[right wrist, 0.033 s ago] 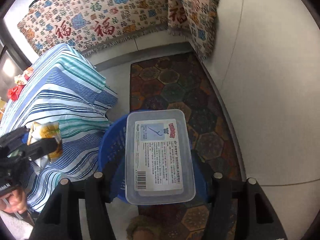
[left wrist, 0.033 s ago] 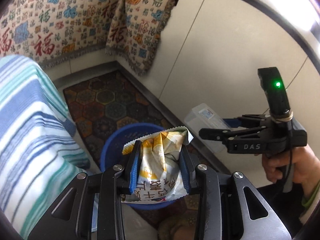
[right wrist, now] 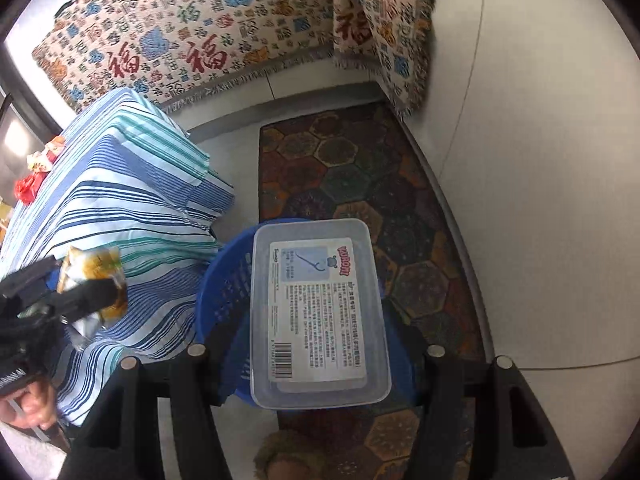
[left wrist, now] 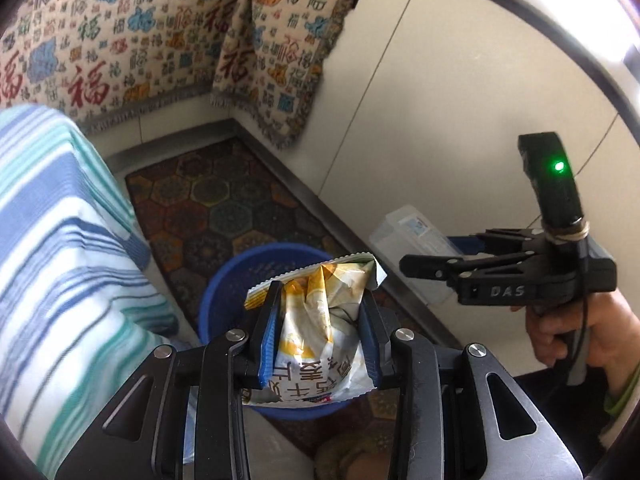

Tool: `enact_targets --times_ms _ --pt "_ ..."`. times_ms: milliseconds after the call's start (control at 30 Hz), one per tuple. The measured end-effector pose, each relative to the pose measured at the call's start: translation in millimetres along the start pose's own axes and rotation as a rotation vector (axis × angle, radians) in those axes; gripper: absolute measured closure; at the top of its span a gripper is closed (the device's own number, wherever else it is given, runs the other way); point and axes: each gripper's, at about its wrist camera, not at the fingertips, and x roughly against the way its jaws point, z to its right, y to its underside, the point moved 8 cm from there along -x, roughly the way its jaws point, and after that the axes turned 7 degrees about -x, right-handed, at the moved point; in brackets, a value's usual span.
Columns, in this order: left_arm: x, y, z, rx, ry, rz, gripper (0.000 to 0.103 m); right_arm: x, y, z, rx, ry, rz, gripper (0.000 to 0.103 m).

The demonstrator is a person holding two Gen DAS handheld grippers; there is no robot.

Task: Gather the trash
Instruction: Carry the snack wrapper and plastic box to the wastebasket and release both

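My left gripper (left wrist: pixel 318 332) is shut on a yellow and white snack bag (left wrist: pixel 320 320) and holds it above a blue plastic basket (left wrist: pixel 244 268) on the floor. My right gripper (right wrist: pixel 316 344) is shut on a clear plastic box (right wrist: pixel 316 312) with a printed label, held flat over the same blue basket (right wrist: pixel 224 288). The right gripper also shows in the left wrist view (left wrist: pixel 424 266), to the right of the bag, with the box (left wrist: pixel 404 232) in it. The left gripper and bag (right wrist: pixel 96 280) show at the left of the right wrist view.
A table with a blue striped cloth (right wrist: pixel 120 208) stands left of the basket. A dark hexagon-patterned rug (right wrist: pixel 360 176) lies under the basket. A patterned blanket (right wrist: pixel 224 32) hangs on the far wall. A white wall (right wrist: pixel 540 160) runs along the right.
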Motion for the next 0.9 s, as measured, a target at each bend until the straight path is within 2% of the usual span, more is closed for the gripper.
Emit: enact_targets --times_ms 167,333,400,467,567,600,633,800,900 --pt "-20.9 0.8 -3.2 0.000 0.003 -0.014 0.067 -6.6 1.2 -0.4 -0.007 -0.019 -0.016 0.041" --pt "-37.1 -3.1 -8.8 0.030 0.014 -0.025 0.065 -19.8 6.8 -7.2 0.042 0.004 -0.055 0.041" --pt "-43.6 -4.8 -12.3 0.038 0.006 -0.033 0.056 -25.4 8.2 -7.7 0.053 0.016 -0.066 0.041" --pt "-48.6 -6.4 -14.5 0.047 0.017 -0.031 0.039 -31.7 8.6 -8.4 0.057 0.016 -0.073 0.041" --pt "-50.8 -9.6 -18.3 0.057 0.022 -0.019 0.032 -41.3 11.0 -8.8 0.056 0.014 -0.094 0.039" --pt "-48.6 -10.4 -20.3 0.066 0.021 -0.016 0.032 -42.2 11.4 -9.1 0.059 0.013 -0.099 0.026" --pt "-44.6 -11.3 -21.8 0.076 0.025 -0.007 0.032 -41.4 10.5 -9.7 0.063 0.015 -0.093 0.019" --pt "-14.1 -16.5 -25.3 0.096 0.021 0.041 0.027 -30.9 6.3 -21.2 0.079 -0.017 -0.057 0.019" --pt "23.7 -16.5 -20.2 0.090 0.024 0.078 0.022 -17.6 -2.5 -30.5 0.103 -0.009 0.001 0.019"
